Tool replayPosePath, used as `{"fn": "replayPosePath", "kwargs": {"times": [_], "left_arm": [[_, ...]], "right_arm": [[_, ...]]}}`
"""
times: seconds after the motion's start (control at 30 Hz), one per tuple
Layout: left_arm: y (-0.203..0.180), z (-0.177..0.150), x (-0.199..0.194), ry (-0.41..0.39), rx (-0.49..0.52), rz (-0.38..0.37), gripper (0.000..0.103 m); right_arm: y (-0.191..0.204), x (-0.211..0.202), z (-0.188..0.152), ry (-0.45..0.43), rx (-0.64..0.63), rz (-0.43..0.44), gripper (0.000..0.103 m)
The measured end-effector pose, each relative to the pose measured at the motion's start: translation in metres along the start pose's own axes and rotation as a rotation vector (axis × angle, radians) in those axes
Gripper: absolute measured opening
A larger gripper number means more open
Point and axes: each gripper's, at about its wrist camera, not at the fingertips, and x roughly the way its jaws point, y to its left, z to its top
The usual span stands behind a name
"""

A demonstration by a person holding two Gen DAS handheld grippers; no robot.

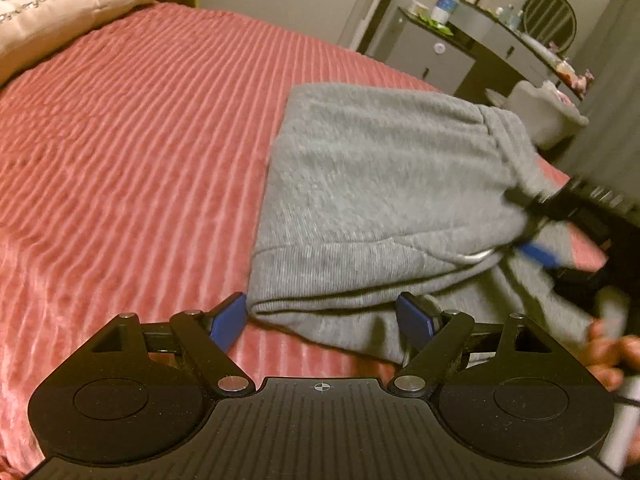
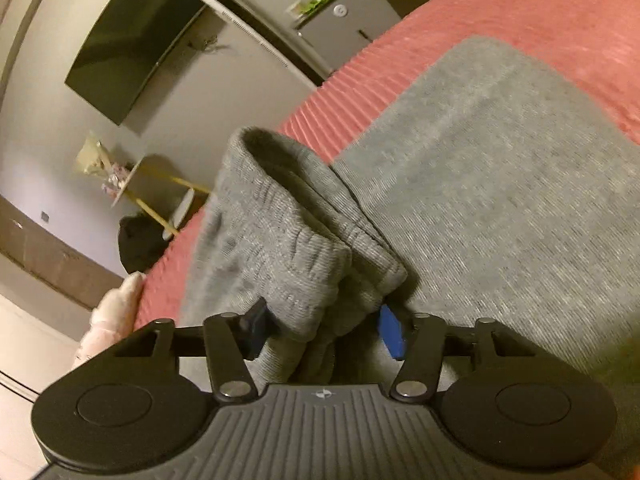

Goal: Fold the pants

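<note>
Grey sweatpants [image 1: 380,184] lie folded on a pink ribbed bedspread [image 1: 140,140]. In the left wrist view my left gripper [image 1: 322,320] is open, low over the bed, its blue pads [image 1: 228,320] standing either side of the pants' near folded edge without pressing it. My right gripper [image 1: 528,226] comes in from the right and pinches the pants' right end. The right wrist view shows that gripper [image 2: 324,332] shut on the bunched, ribbed waistband [image 2: 288,248], which stands up from the flat grey cloth [image 2: 500,200].
A cream pillow [image 1: 52,4] rests at the bed's far left. Beyond the bed are a cluttered dresser [image 1: 460,40], a pale fluffy chair [image 1: 548,112], a wall-mounted TV [image 2: 132,40] and a small side table [image 2: 160,184]. A person's hand [image 1: 608,352] holds the right gripper.
</note>
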Motion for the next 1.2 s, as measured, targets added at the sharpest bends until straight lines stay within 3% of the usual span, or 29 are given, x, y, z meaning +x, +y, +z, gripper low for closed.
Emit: {"fn": "replayPosePath", "kwargs": {"times": [0.07, 0.2, 0.33, 0.37, 0.43, 0.47, 0.5, 0.6, 0.67, 0.73, 0.8, 0.9, 1.07, 1.1, 1.13, 1.17, 1.2], "left_arm": [[-0.002, -0.001, 0.001, 0.011, 0.009, -0.005, 0.086], [-0.003, -0.002, 0.008, 0.038, 0.011, 0.028, 0.08], [0.006, 0.0, 0.011, 0.027, -0.065, 0.046, 0.057], [0.01, 0.001, 0.009, 0.018, -0.088, 0.023, 0.055], [0.013, 0.0, 0.003, -0.017, -0.108, -0.057, 0.039], [0.01, 0.0, -0.001, -0.035, -0.089, -0.079, 0.038], [0.006, -0.001, -0.004, -0.043, -0.064, -0.076, 0.039], [-0.002, -0.003, 0.001, 0.014, -0.021, -0.072, 0.062], [-0.002, -0.002, 0.007, 0.057, -0.021, -0.078, 0.062], [-0.002, -0.001, 0.009, 0.067, -0.021, -0.075, 0.066], [-0.005, 0.001, 0.009, 0.062, -0.014, -0.064, 0.074], [-0.008, 0.001, 0.01, 0.063, -0.004, -0.066, 0.075], [-0.017, 0.0, 0.014, 0.084, 0.019, -0.055, 0.075], [-0.015, -0.002, 0.015, 0.089, 0.026, -0.052, 0.075], [-0.017, -0.002, 0.016, 0.089, 0.035, -0.05, 0.075], [-0.018, -0.002, 0.015, 0.086, 0.043, -0.052, 0.075], [-0.02, -0.005, 0.014, 0.083, 0.048, -0.06, 0.075]], "right_arm": [[0.02, -0.018, 0.002, -0.047, -0.057, 0.05, 0.037], [0.053, -0.052, 0.01, -0.125, -0.104, 0.13, 0.034], [0.061, -0.081, 0.016, -0.205, -0.119, 0.177, 0.034], [0.057, -0.091, 0.018, -0.226, -0.115, 0.181, 0.034], [0.042, -0.109, 0.023, -0.258, -0.08, 0.176, 0.034], [0.033, -0.115, 0.024, -0.267, -0.057, 0.165, 0.034], [0.021, -0.12, 0.025, -0.277, -0.041, 0.146, 0.035], [-0.016, -0.121, 0.02, -0.285, -0.004, 0.033, 0.042], [-0.049, -0.116, 0.015, -0.271, 0.089, -0.059, 0.076], [-0.079, -0.108, 0.013, -0.209, 0.191, -0.077, 0.085], [-0.099, -0.097, 0.009, -0.143, 0.271, -0.046, 0.085], [-0.112, -0.077, 0.003, -0.089, 0.362, 0.027, 0.085], [-0.108, -0.045, 0.002, -0.086, 0.346, 0.032, 0.088], [-0.106, -0.043, 0.003, -0.099, 0.335, 0.035, 0.088], [-0.101, -0.041, 0.003, -0.105, 0.322, 0.027, 0.081], [-0.094, -0.042, 0.002, -0.109, 0.294, 0.002, 0.05], [-0.089, -0.043, 0.0, -0.105, 0.248, -0.014, 0.04]]}}
